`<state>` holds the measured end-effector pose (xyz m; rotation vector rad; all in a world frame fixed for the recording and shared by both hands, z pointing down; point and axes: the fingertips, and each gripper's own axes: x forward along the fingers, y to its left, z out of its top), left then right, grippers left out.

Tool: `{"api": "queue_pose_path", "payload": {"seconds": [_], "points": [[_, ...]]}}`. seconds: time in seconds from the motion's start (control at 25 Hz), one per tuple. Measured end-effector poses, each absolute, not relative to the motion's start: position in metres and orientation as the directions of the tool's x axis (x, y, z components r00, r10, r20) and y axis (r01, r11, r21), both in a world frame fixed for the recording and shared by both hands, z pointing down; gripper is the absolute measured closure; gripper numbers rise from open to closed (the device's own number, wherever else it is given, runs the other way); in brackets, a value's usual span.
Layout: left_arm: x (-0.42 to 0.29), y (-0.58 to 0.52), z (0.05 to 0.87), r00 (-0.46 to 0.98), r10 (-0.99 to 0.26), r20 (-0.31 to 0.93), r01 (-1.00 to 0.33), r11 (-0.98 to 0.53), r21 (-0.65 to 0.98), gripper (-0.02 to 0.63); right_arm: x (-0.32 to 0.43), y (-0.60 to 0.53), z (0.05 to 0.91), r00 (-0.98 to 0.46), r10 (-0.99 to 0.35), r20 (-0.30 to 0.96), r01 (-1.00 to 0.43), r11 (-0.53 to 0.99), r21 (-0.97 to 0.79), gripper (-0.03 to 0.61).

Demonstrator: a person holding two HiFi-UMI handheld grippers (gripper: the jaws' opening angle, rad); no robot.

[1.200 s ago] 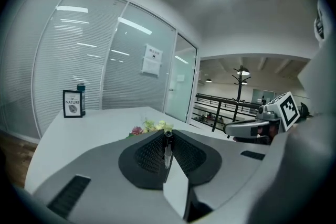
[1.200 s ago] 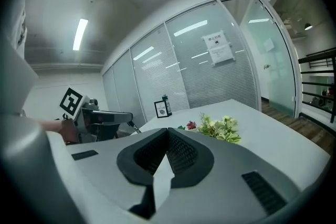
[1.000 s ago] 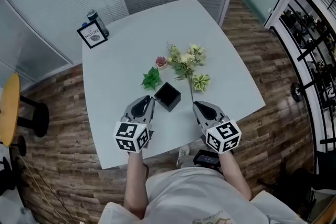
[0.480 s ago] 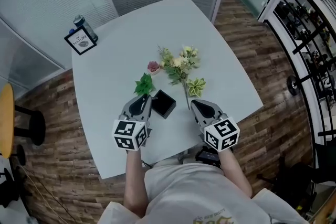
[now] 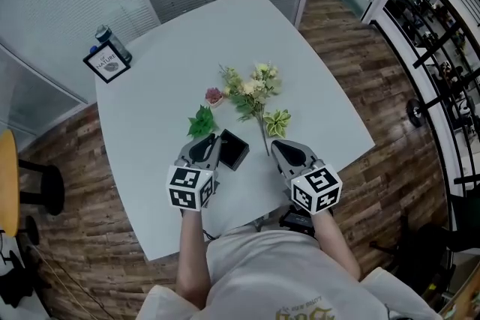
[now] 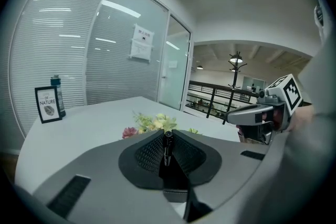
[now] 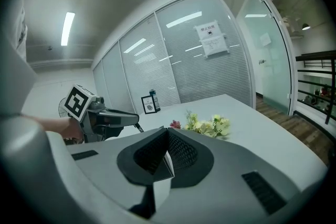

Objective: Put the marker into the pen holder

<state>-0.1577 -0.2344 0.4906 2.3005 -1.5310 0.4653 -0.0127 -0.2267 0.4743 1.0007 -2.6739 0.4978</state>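
Observation:
The black square pen holder (image 5: 232, 149) stands on the white table (image 5: 157, 109), between my two grippers. My left gripper (image 5: 212, 141) is just left of it and shut on a thin black marker (image 6: 167, 147), which stands upright between the pads. In the right gripper view the marker's tip (image 7: 137, 126) pokes out of the left gripper (image 7: 113, 118). My right gripper (image 5: 276, 147) hovers right of the holder with its jaws together and nothing between them (image 7: 167, 136). The holder is hidden in both gripper views.
Close behind the holder are a small green plant (image 5: 201, 121), a pink potted flower (image 5: 214, 96) and a spray of pale flowers (image 5: 251, 84). A framed card (image 5: 107, 62) and a bottle (image 5: 107, 40) stand at the far left corner. The table's near edge runs under my wrists.
The head view has drifted, so the table sits a little further left and lower. Both grippers keep their places on either side of the holder, and the left stays shut on the marker.

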Motion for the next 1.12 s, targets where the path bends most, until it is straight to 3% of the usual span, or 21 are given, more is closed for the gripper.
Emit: {"api": "queue_pose_path", "payload": {"seconds": [0.72,1.12], "points": [[-0.148,-0.255,0.541,0.3,-0.75,0.59,-0.928,-0.372,-0.001,0.565,-0.004,-0.234,0.512,-0.714,-0.578,0.395,-0.691,0.673,-0.265,0.561],[-0.131,-0.255,0.562,0.32,-0.708,0.63,-0.922,-0.386,0.034,0.565,0.006,-0.23,0.524,-0.708,-0.576,0.408,-0.699,0.656,-0.286,0.561]]}}
